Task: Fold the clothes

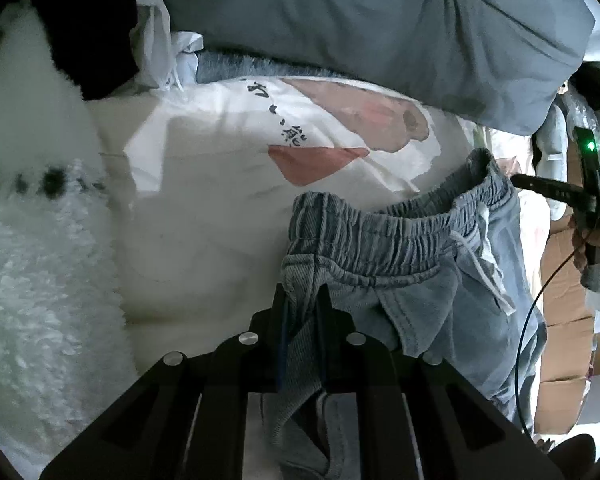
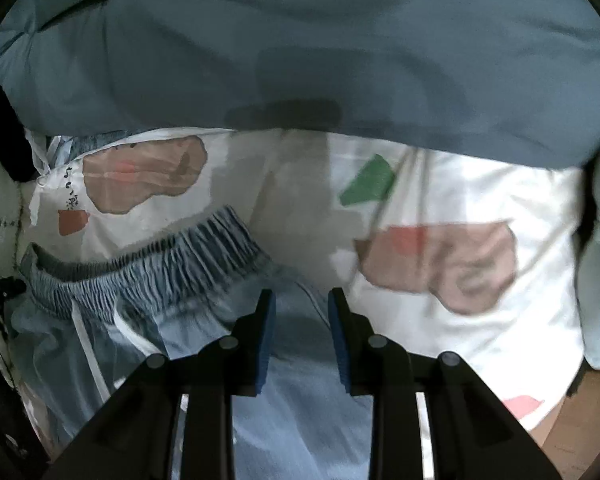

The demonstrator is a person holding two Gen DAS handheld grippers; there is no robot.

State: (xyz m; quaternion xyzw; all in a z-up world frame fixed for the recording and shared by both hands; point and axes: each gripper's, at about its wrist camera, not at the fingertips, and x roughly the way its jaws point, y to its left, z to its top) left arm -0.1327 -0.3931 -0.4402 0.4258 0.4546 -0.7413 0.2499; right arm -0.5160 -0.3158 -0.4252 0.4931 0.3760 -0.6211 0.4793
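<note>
A pair of light blue denim pants [image 1: 420,264] with an elastic waistband and a white drawstring lies on a white printed sheet [image 1: 204,208]. My left gripper [image 1: 302,300] is shut on a fold of the pants near the waistband. In the right wrist view the same pants [image 2: 204,280] lie below and left of my right gripper [image 2: 302,300], which is open with its blue pads just above the pants leg. My right gripper also shows at the right edge of the left wrist view [image 1: 580,196].
A grey-blue duvet [image 2: 300,60] is bunched across the back of the bed. A white fluffy blanket [image 1: 40,260] lies at the left. Cardboard boxes [image 1: 564,320] stand beside the bed at the right. A dark garment [image 1: 88,32] sits at the back left.
</note>
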